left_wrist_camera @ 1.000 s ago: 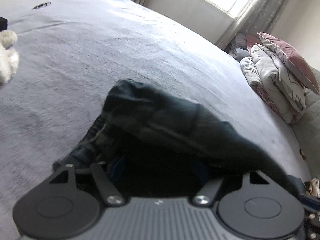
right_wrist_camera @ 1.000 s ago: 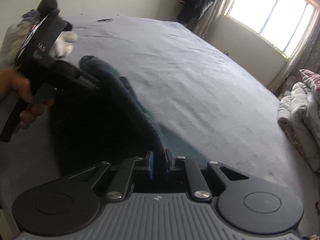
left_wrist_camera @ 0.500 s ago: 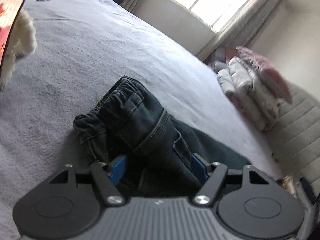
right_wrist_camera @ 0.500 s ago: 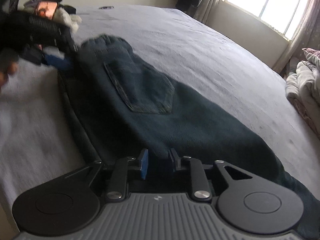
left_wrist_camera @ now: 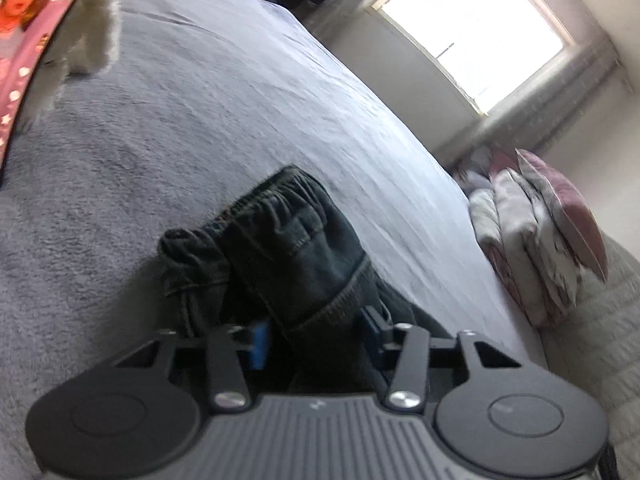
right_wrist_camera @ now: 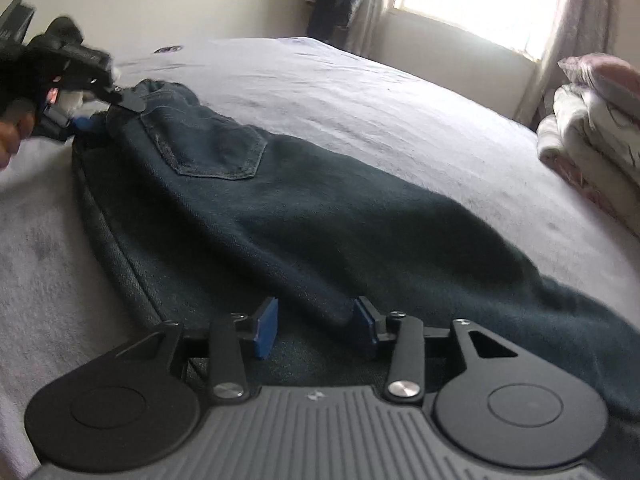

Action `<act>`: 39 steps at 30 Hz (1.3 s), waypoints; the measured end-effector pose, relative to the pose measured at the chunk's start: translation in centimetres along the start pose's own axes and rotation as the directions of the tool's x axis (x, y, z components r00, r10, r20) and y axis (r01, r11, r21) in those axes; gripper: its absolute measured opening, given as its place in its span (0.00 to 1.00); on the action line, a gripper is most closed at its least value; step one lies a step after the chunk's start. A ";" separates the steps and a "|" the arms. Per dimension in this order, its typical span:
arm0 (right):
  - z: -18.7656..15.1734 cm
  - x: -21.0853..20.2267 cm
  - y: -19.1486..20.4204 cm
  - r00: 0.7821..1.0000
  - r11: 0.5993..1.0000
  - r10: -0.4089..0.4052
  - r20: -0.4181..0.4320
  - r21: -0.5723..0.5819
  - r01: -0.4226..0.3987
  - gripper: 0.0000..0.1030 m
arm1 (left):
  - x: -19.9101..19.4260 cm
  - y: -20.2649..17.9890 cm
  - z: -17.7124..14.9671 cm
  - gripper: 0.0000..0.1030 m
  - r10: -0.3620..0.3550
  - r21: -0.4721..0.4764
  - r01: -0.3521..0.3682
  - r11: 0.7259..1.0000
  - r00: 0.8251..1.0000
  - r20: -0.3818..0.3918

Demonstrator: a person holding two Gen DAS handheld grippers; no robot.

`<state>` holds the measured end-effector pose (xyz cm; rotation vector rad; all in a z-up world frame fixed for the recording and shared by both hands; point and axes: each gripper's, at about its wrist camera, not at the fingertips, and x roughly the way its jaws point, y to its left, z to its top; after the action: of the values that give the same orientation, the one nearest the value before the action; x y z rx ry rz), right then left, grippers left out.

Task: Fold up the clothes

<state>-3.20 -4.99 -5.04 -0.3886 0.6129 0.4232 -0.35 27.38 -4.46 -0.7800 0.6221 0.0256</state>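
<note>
- One pair of jeans [right_wrist_camera: 304, 216]: dark blue denim, lying lengthwise on the bed [right_wrist_camera: 400, 120], with a gathered elastic waistband [left_wrist_camera: 280, 196] and one stitched back pocket [right_wrist_camera: 208, 148] facing up.
- One bed, covered by a grey, finely napped blanket, flat and wide around the jeans.
- Two grippers, black with blue pads.
- Left gripper [left_wrist_camera: 316, 332]: at the waistband end of the jeans; its jaws have just been closing, and a thick denim fold fills the gap. The pads sit against it, grasping it.
- Right gripper [right_wrist_camera: 316, 324]: at the jeans' near edge; its jaws have just been opening, released, with a ridge of denim between the pads but not pinched.
- One stack of folded white and pink bedding [right_wrist_camera: 592, 128], past the bed's far side, well apart from the jeans.
</note>
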 end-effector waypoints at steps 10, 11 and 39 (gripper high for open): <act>-0.8 2.0 1.1 0.964 0.919 -0.263 0.034 -0.294 0.261 0.53 | -1.4 -3.1 0.0 0.22 0.070 0.099 -0.086 0.991 0.986 0.150; -0.9 2.2 0.7 0.952 0.900 -0.306 0.031 -0.316 0.300 0.53 | -1.4 -3.0 0.2 0.21 0.075 0.096 -0.089 0.991 0.987 0.145; -3.9 -5.7 5.1 0.900 0.675 -0.435 -0.030 -0.672 0.304 0.07 | -4.9 1.6 0.3 0.20 0.082 0.078 -0.080 0.994 0.996 -0.024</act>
<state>-11.70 -4.00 -5.60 -1.2308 0.5340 0.1892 -4.62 29.73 -2.78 -0.6812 0.6768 0.0650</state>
